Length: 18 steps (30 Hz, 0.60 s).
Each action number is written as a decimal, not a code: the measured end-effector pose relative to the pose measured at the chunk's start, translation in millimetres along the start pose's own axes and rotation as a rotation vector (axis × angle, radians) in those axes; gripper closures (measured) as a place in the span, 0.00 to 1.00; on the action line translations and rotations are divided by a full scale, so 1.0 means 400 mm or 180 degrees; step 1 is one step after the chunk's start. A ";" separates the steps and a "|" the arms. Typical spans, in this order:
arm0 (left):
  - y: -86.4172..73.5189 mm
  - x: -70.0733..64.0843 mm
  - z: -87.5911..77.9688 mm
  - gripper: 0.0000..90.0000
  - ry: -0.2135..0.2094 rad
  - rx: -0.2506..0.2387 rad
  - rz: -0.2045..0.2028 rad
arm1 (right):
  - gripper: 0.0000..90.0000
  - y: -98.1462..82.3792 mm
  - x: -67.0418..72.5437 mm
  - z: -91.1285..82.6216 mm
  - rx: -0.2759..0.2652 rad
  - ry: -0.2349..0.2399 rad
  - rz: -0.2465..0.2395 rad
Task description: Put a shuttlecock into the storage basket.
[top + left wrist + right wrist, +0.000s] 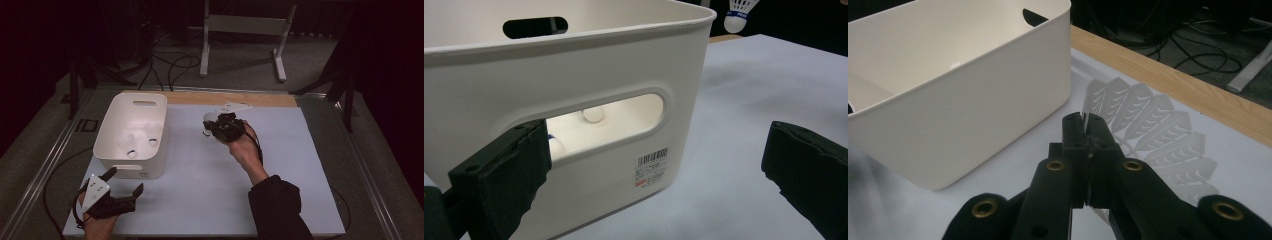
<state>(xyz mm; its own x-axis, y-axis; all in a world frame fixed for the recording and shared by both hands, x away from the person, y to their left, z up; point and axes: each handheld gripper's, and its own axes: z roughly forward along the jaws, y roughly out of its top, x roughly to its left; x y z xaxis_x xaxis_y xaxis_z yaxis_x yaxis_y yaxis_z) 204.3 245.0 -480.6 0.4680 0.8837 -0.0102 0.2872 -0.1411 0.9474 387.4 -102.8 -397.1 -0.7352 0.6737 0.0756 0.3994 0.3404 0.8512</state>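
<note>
Now the right gripper (1087, 131) is pinched shut on a white shuttlecock (1153, 135), a little way off the white bin (131, 135) and near the table's wooden back edge (235, 98). Two more shuttlecocks (141, 138) lie inside the bin. Down by the bin's near wall, the left gripper (125, 181) is wide open and holds nothing. Bare blue mat (200, 185) lies between the hands.
</note>
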 end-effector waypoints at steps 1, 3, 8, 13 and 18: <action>0.000 0.000 0.000 0.00 0.0000 0.0002 0.0000 | 0.99 0.002 0.001 0.000 -0.0005 -0.0004 0.0002; 0.000 0.000 0.000 0.00 0.0001 0.0003 -0.0001 | 0.99 0.006 0.003 0.001 -0.0016 0.0004 -0.0010; 0.000 0.000 -0.001 0.00 0.0001 0.0005 0.0000 | 0.99 0.016 0.006 0.003 -0.0044 0.0013 -0.0017; 0.000 0.000 -0.001 0.00 -0.0001 0.0005 0.0002 | 0.99 0.023 0.006 0.007 -0.0055 0.0014 -0.0003; 0.000 0.001 -0.001 0.00 -0.0001 0.0009 0.0005 | 0.99 0.031 0.009 0.009 -0.0066 0.0017 -0.0004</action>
<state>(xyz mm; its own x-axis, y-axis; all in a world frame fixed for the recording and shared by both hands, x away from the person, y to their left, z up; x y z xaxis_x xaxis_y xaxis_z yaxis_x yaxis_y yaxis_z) 204.2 245.3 -480.5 0.4687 0.8833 -0.0088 0.2888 -0.1439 0.9465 391.8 -94.0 -388.1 -0.7386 0.6698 0.0771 0.3871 0.3276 0.8619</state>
